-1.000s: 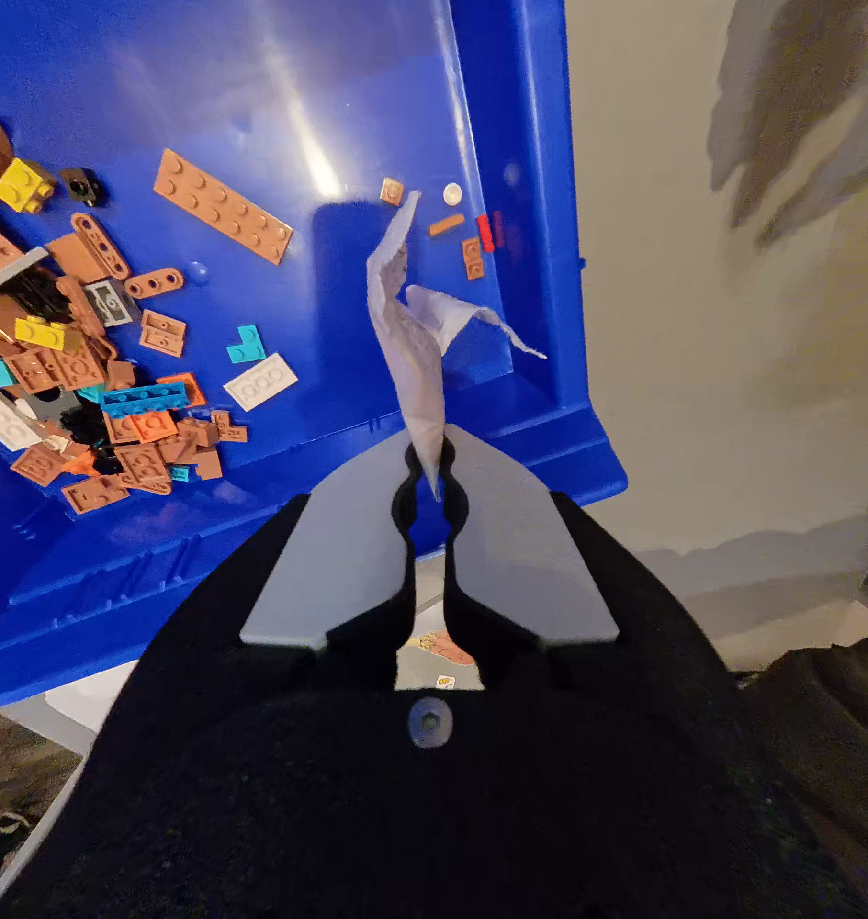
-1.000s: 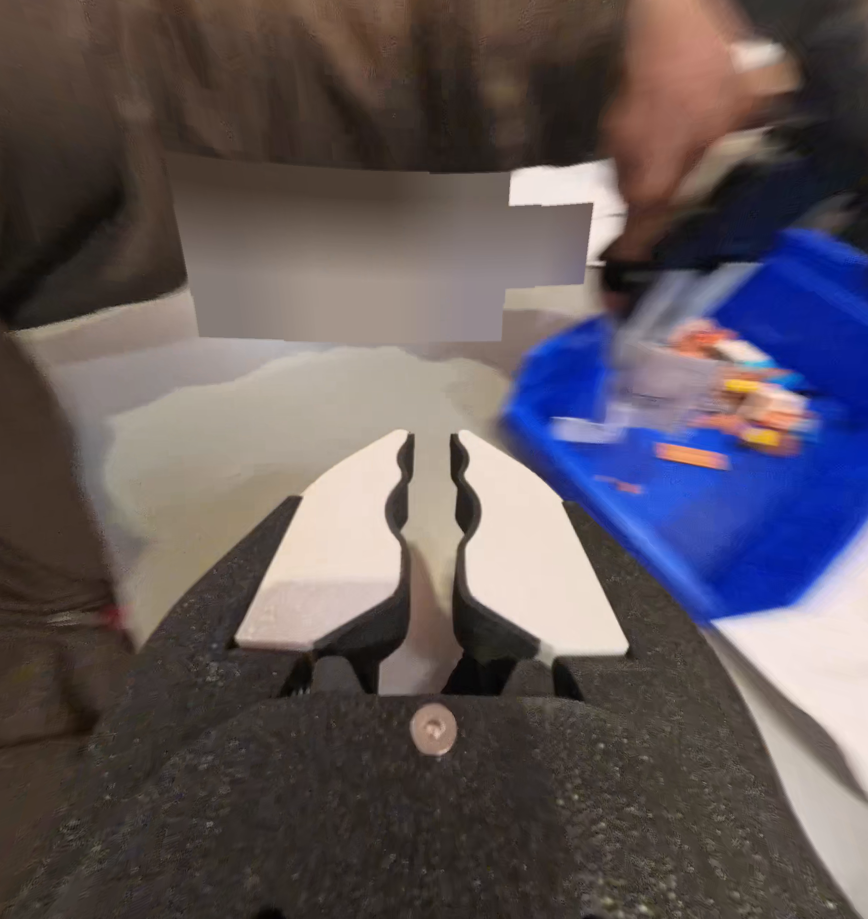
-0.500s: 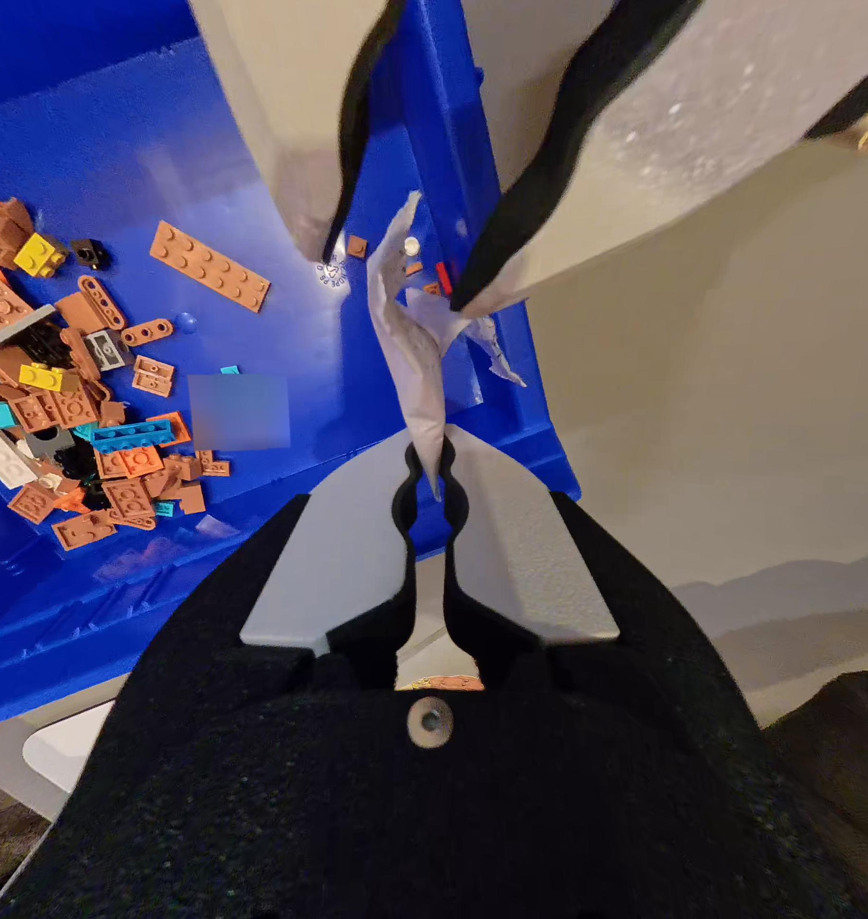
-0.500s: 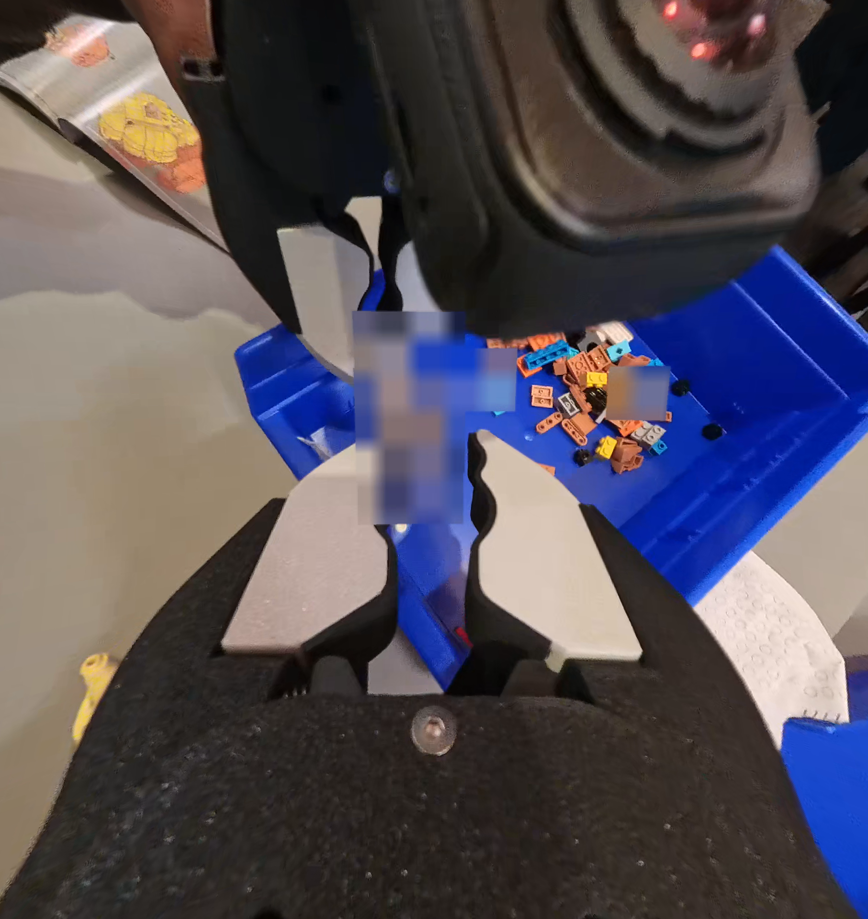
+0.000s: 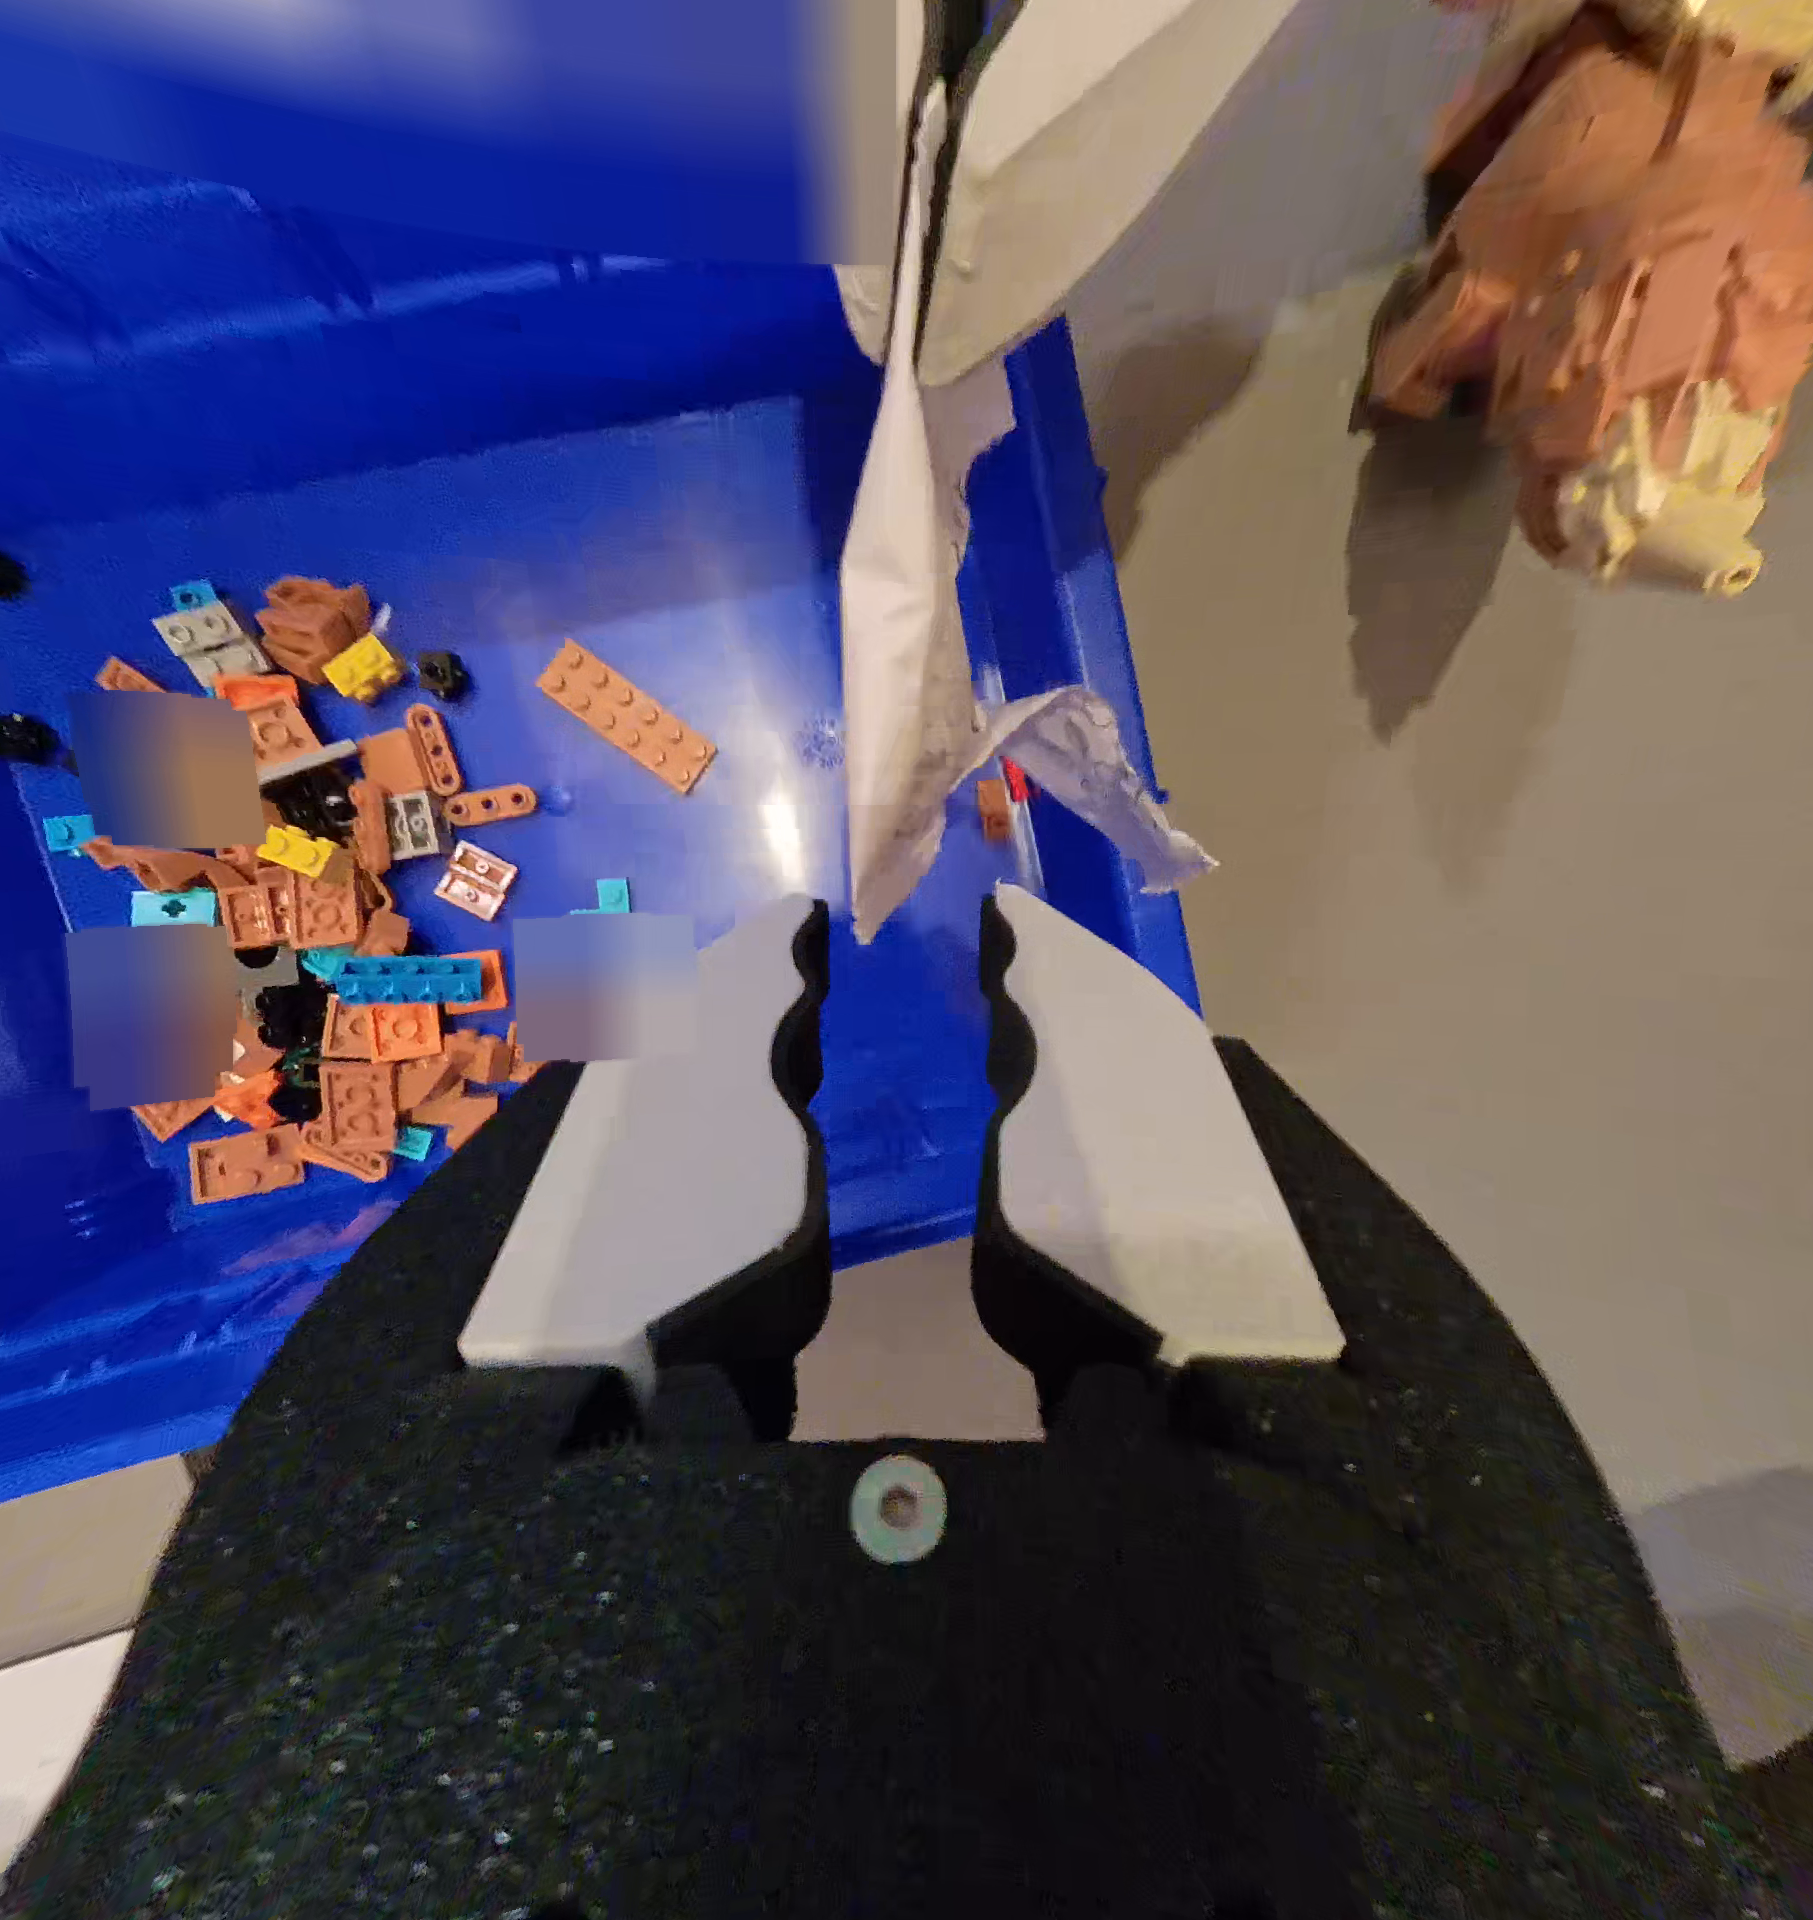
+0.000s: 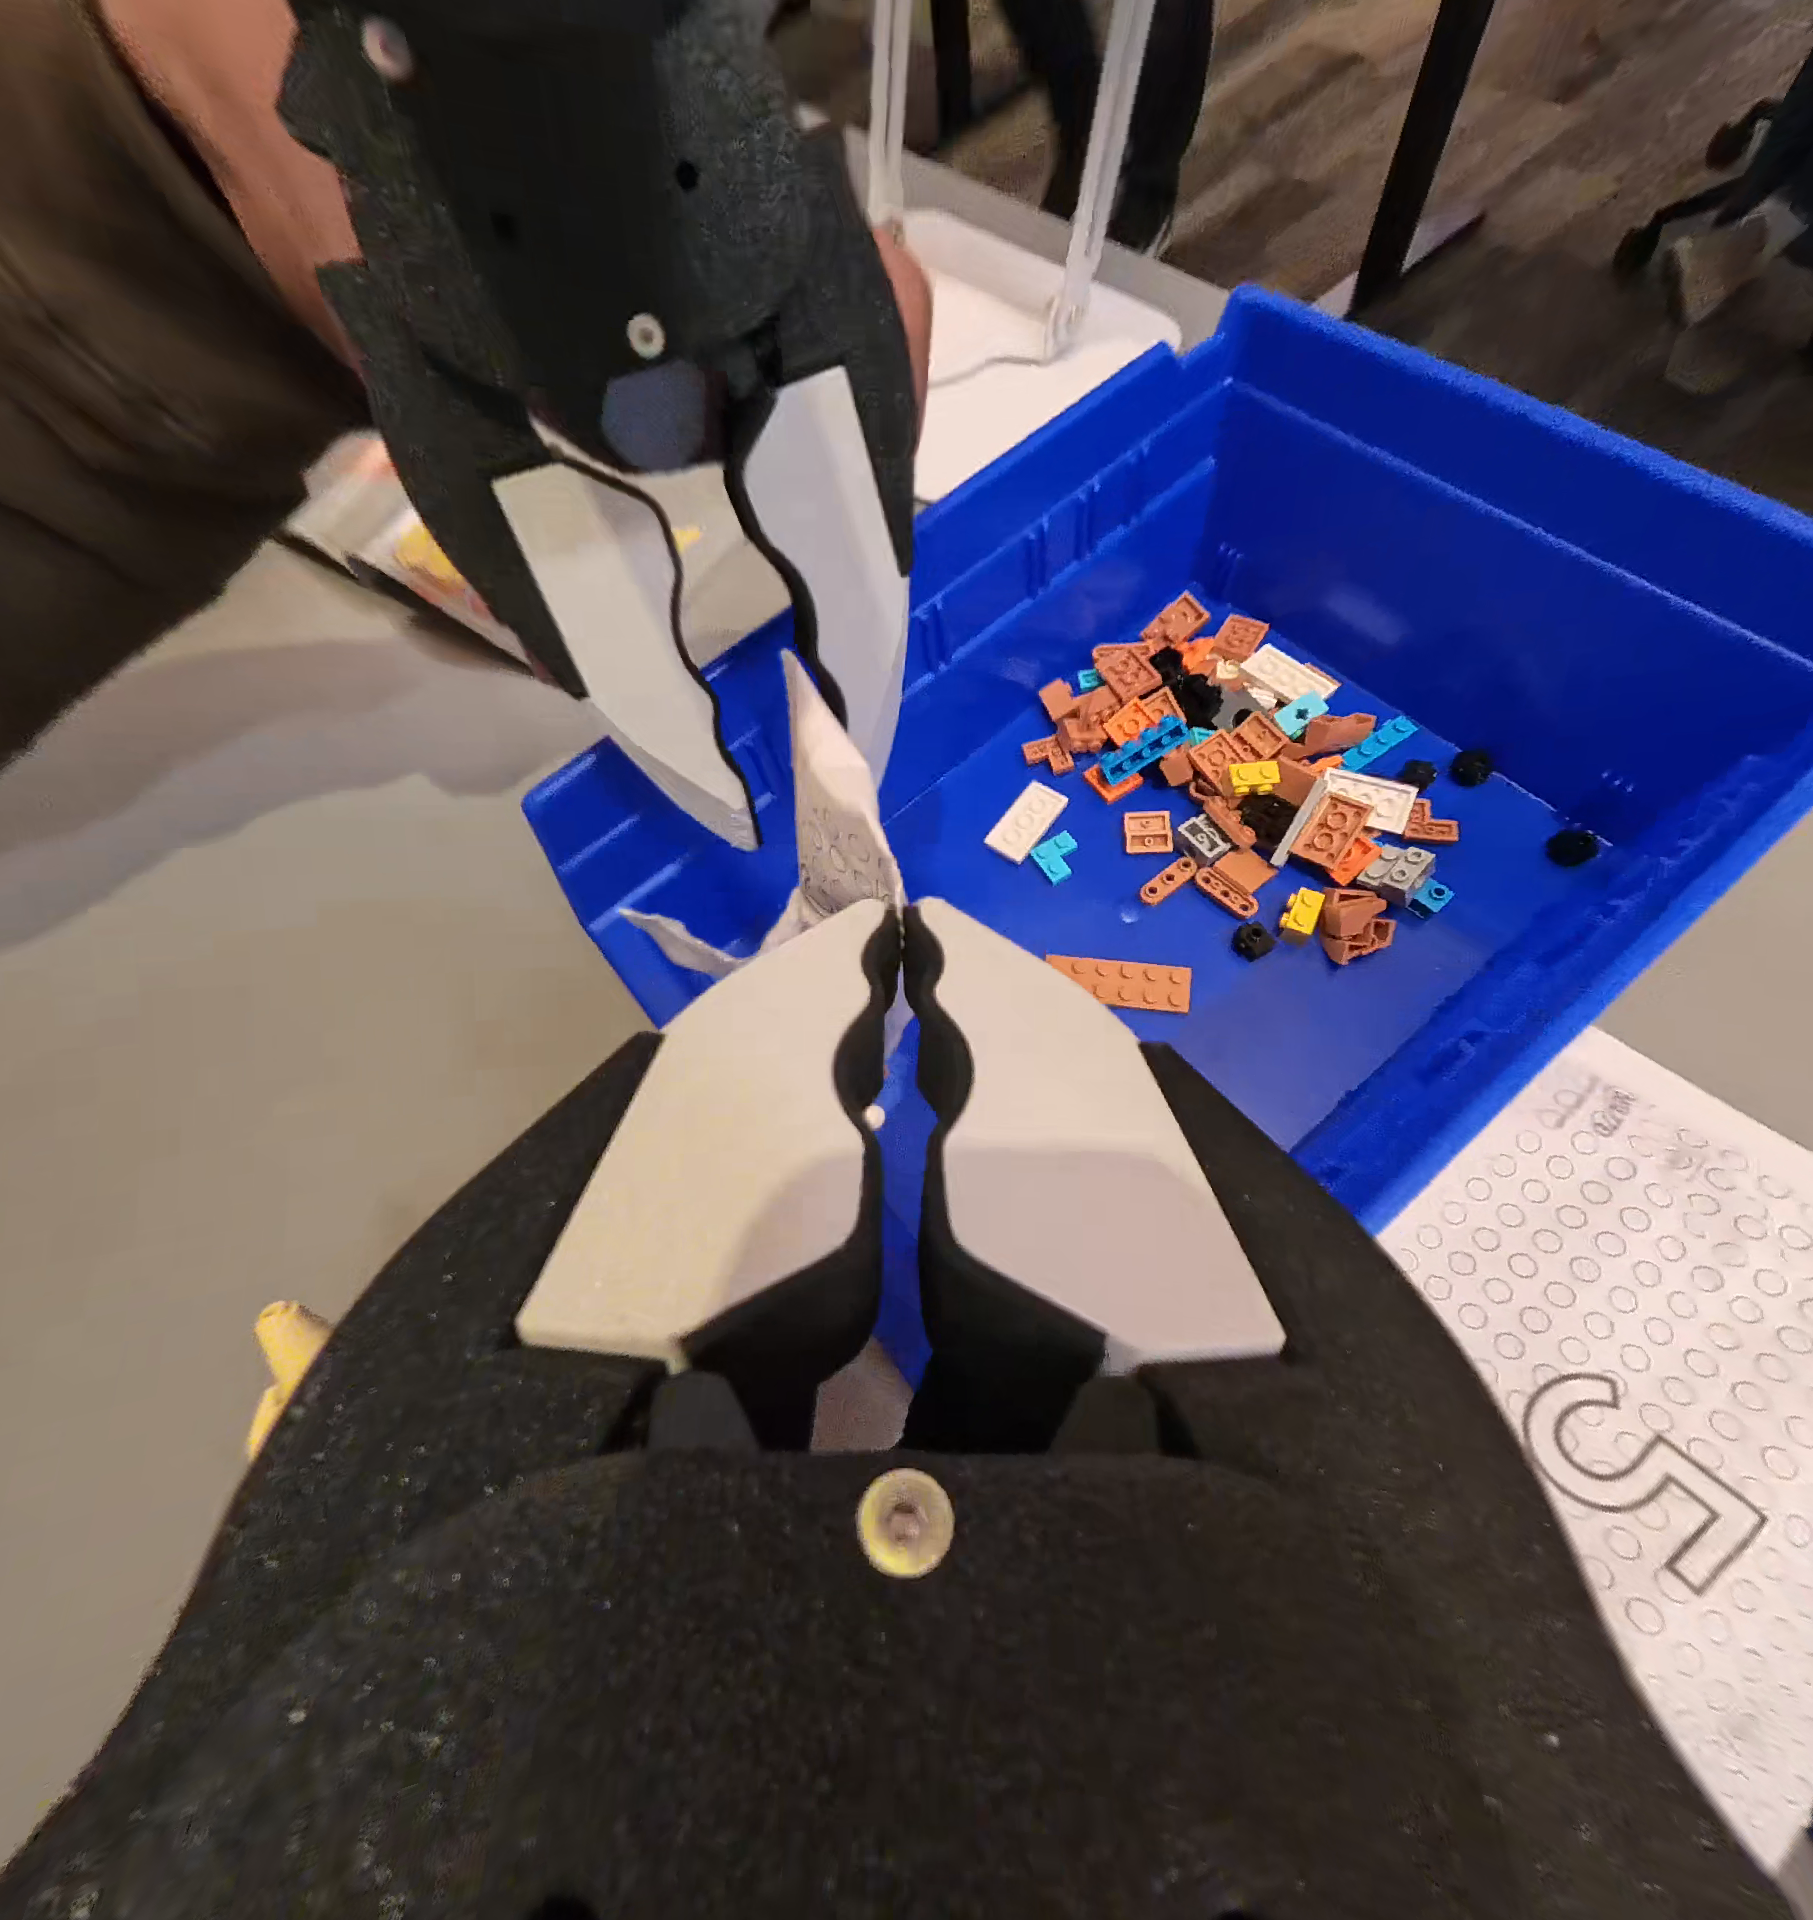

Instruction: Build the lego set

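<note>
Right claw (image 6: 900, 928) pinches crinkled white paper bag (image 5: 897, 665); left claw (image 5: 902, 914) gapes empty above glossy blue bin (image 6: 1504, 540), seemingly.

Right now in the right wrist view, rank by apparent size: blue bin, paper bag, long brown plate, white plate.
1. blue bin
2. paper bag, nearer the camera and partly hidden
3. long brown plate
4. white plate

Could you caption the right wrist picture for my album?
Right gripper pinching a torn white paper bag above a blue plastic bin.

Grey tabletop (image 6: 206, 1039), wood-pattern floor (image 6: 1567, 156), dark furniture legs (image 6: 1411, 156)
</note>
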`<state>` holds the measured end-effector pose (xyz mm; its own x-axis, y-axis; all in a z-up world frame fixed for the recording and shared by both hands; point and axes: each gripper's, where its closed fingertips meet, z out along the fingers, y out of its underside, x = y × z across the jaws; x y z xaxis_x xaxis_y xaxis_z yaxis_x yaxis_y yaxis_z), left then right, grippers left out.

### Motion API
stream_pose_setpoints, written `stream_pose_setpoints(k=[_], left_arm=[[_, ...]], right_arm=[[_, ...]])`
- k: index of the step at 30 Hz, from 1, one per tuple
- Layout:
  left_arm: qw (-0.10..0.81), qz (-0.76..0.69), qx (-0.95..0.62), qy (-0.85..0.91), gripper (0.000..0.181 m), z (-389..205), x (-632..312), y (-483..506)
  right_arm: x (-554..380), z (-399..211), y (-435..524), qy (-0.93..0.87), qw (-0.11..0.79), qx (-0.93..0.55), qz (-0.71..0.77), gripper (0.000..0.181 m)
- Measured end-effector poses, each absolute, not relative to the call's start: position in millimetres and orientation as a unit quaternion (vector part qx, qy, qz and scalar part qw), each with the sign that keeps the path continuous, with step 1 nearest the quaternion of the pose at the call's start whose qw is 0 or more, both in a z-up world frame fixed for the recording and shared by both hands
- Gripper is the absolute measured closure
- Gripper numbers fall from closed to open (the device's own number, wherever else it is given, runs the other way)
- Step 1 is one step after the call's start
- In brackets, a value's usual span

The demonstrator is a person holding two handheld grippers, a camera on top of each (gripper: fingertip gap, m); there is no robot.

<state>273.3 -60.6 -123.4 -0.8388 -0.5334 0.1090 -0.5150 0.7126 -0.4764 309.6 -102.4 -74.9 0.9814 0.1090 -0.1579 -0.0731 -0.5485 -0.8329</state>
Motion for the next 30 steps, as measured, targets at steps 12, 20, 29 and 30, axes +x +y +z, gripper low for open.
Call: stream_pose_setpoints(k=[12, 20, 29, 30], left_arm=[[0.049, -0.398, -0.267, 0.876, 0.180, -104.7, 286.1, -77.7], [0.045, -0.405, -0.271, 0.872, 0.180, -102.3, 284.3, -77.7], [0.040, -0.398, -0.269, 0.876, 0.180, -108.4, 282.1, -76.9], [0.040, -0.400, -0.270, 0.875, 0.180, -107.9, 281.8, -76.0]], right_arm=[[316.8, -61.8, -109.9, 0.041, 0.522, -0.838, 0.155, 0.181], [320.5, -77.5, -118.6, 0.035, 0.478, -0.869, 0.122, 0.173], [308.3, -92.3, -119.2, -0.005, 0.443, -0.890, 0.108, 0.180], [308.6, -92.3, -120.3, -0.005, 0.444, -0.889, 0.111, 0.181]])
